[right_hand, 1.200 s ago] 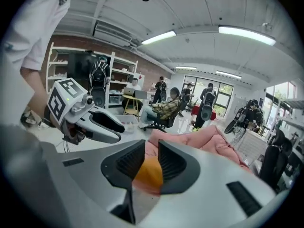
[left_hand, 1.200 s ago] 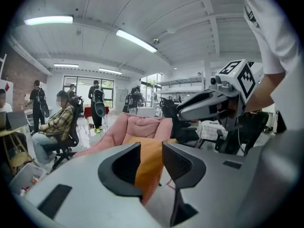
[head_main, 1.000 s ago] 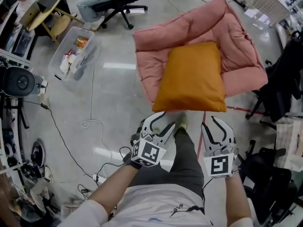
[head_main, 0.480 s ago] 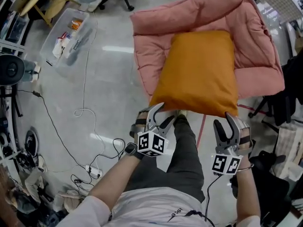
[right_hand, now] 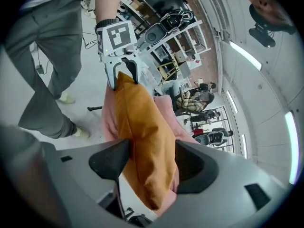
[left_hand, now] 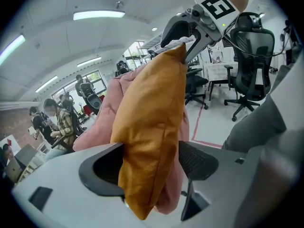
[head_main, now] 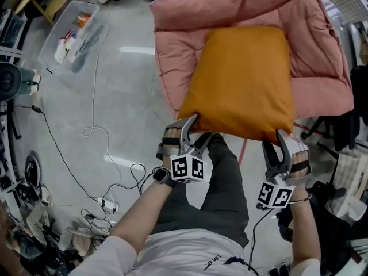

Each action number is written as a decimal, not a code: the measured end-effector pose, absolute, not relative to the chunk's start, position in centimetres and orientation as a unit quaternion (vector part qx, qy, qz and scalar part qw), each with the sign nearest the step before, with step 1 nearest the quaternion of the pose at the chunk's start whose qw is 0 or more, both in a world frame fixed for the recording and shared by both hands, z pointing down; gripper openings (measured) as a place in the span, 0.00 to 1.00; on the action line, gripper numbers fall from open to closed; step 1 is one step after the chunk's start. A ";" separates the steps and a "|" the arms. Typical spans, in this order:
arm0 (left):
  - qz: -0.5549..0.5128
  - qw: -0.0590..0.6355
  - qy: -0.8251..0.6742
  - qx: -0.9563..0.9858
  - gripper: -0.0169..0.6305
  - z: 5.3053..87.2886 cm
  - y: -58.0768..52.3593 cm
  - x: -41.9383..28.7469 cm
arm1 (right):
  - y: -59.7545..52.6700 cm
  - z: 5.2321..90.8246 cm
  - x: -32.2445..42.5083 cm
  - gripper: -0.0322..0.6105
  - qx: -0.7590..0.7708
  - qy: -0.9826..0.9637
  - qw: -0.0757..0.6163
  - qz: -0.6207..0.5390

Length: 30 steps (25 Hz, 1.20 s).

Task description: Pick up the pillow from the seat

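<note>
Orange pillow [head_main: 241, 79] lies flat on the pink padded seat [head_main: 172, 62], filling its middle. Its near edge reaches the seat's 6 o'clock lip or slightly past it. That is the easiest edge to reach from where the person stands, which is likely why both grippers come in there.

Left gripper [head_main: 193, 132] is at the pillow's 7 o'clock corner and right gripper [head_main: 278, 145] at the 5 o'clock corner. One per corner makes sense: it's a soft, wide thing, so a two-point hold should keep it level instead of letting it fold.

Left gripper view: fingers [left_hand: 102, 167] apart and opening, with the pillow corner hanging between them. It brushes the 9 o'clock pad and is not clamped. A fold of pink seat fabric sits on the 3 o'clock side, also inside the opening.

Right gripper view: same story. Fingers [right_hand: 190, 167] apart and opening, orange corner between them, pink fabric just behind it, no squeeze.

My read: pre-grasp, corners straddled, nothing lifted yet. The next move is to close on the orange only. The risk is pinching the seat fabric with it and dragging the seat across the floor [head_main: 126, 96]. Loose cable [head_main: 86, 133] at 9 o'clock and plastic bin [head_main: 69, 36] at 10 o'clock are well apart, so no issue there.
</note>
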<state>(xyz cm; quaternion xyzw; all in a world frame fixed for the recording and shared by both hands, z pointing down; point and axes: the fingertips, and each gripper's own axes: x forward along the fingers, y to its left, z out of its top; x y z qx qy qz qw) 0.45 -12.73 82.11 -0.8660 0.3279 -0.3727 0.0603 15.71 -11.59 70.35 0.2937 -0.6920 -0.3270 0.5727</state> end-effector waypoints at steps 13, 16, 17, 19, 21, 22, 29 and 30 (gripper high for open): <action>-0.368 0.080 0.336 -0.863 0.62 82.9 -13.3 0.4 | -12.2 71.9 16.4 0.53 0.286 -0.668 0.593 -0.347; -0.353 0.067 0.343 -0.868 0.42 82.3 -13.8 -0.1 | -12.3 71.5 16.0 0.41 0.290 -0.676 0.589 -0.334; -0.350 0.063 0.339 -0.871 0.33 82.0 -13.9 -0.1 | -12.4 71.3 16.0 0.37 0.291 -0.680 0.587 -0.329; -0.349 0.058 0.328 -0.876 0.23 81.5 -14.1 0.0 | -12.7 70.8 15.9 0.32 0.293 -0.687 0.583 -0.318; -0.349 0.053 0.319 -0.879 0.17 80.9 -14.3 0.0 | -13.1 70.0 15.7 0.29 0.294 -0.695 0.578 -0.311; -0.350 0.050 0.317 -0.880 0.16 80.4 -14.4 -0.2 | -13.3 69.6 15.5 0.28 0.295 -0.698 0.575 -0.308; -0.358 0.040 0.307 -0.881 0.15 75.3 -16.1 -1.4 | -15.9 65.2 14.5 0.25 0.321 -0.708 0.551 -0.303; -0.358 0.037 0.306 -0.882 0.14 74.5 -16.3 -1.4 | -16.3 64.4 14.6 0.24 0.325 -0.710 0.547 -0.302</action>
